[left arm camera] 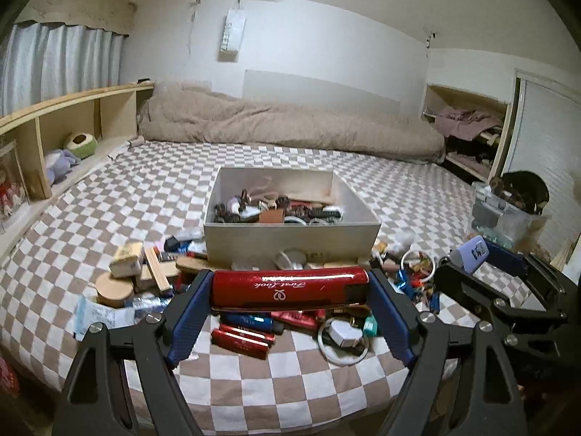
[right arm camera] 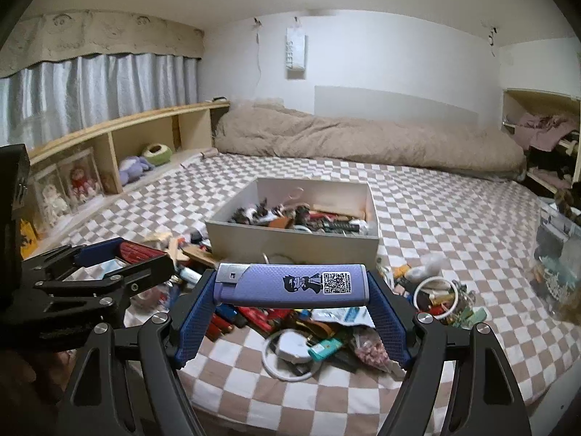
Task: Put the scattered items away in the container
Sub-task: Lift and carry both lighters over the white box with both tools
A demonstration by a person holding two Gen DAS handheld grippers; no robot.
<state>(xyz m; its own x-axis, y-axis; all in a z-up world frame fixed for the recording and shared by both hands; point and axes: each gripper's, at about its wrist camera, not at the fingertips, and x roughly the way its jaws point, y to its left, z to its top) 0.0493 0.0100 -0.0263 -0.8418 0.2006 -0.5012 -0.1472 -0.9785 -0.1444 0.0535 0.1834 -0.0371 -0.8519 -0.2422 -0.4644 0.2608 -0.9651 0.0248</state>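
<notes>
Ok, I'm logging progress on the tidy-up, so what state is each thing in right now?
left gripper: shut on the red lighter, held endwise.
red lighter: lifted clear of the pile.
right gripper: shut on the purple lighter.
purple lighter: held crosswise, in the air.
white box: open-topped, partly filled.
pile of small items: scattered on the checked bedspread.

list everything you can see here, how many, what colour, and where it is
red lighter: one, red, held across left tongs
purple lighter: one, purple, held across right tongs
box: one, white, mid-bed, partly filled
loose clutter: many, mixed colours, on bed in front of box
white rings: two, among clutter
bedsheet: one, brown-white checked
duvet: one, beige, along far wall
shelf: one, wooden, toys inside
left tongs: gripping red lighter
right tongs: gripping purple lighter
</notes>
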